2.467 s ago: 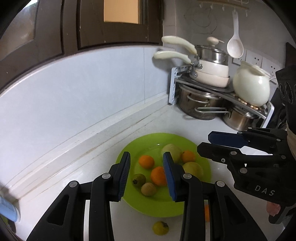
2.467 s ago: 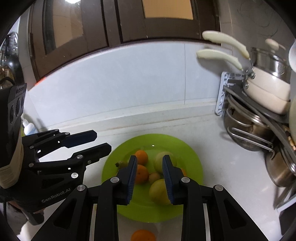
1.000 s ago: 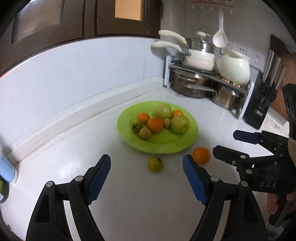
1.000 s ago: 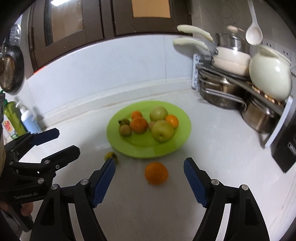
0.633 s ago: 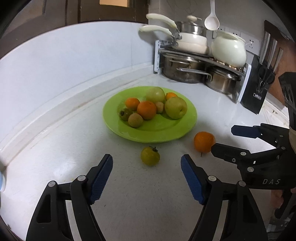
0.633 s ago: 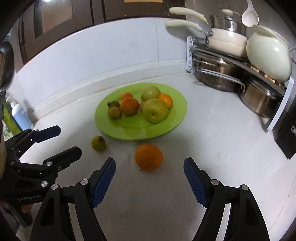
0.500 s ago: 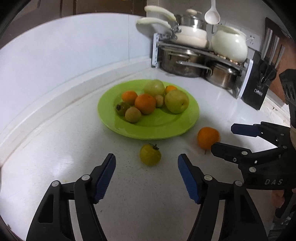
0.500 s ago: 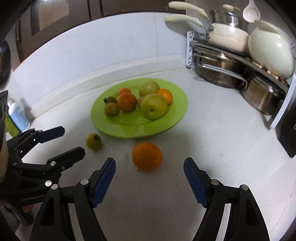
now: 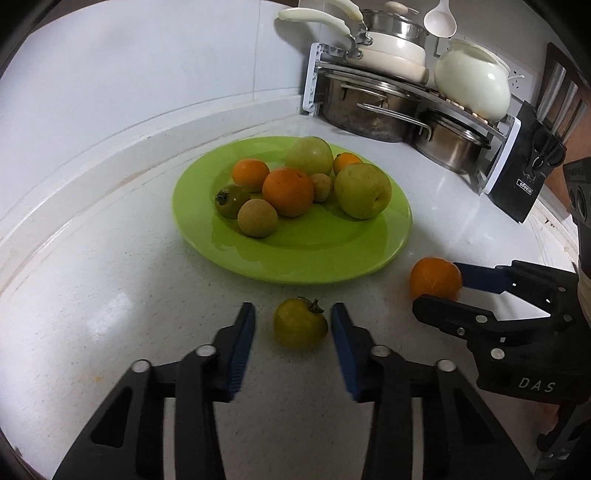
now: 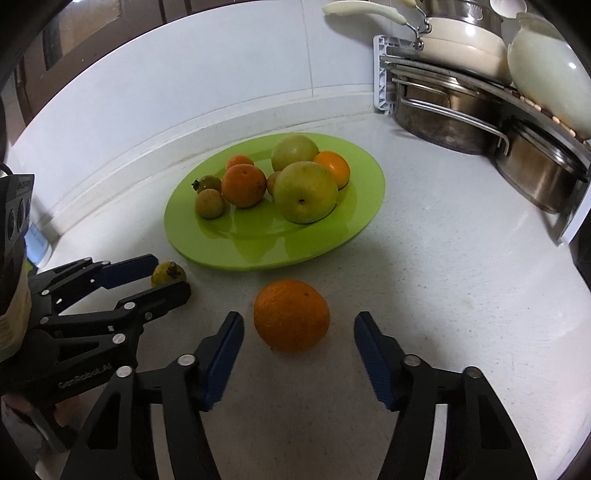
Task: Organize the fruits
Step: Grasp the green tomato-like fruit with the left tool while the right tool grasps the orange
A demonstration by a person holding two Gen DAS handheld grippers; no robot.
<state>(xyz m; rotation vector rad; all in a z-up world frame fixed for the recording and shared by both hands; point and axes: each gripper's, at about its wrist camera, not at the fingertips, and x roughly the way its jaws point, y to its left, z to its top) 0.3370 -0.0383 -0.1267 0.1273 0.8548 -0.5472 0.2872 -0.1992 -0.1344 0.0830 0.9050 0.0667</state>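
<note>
White counter (image 9: 110,295); left gripper (image 9: 291,328) released around tomato (image 9: 300,323), right gripper (image 10: 299,343) released around orange (image 10: 291,315); knife block (image 9: 532,184) left view only

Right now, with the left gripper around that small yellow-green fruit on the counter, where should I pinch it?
Across its round sides, straight ahead from the near side. The fruit sits between the left gripper's open jaws, with its stem cap facing the plate, clear of both.

White speckled countertop (image 9: 110,280) meeting pale blue-white backsplash wall (image 9: 147,66), corner pot rack (image 9: 406,92) with steel pots, cream pans and white ladle (image 9: 439,22), black knife block (image 9: 528,184) right, dark cabinet doors (image 10: 74,26) above.
</note>
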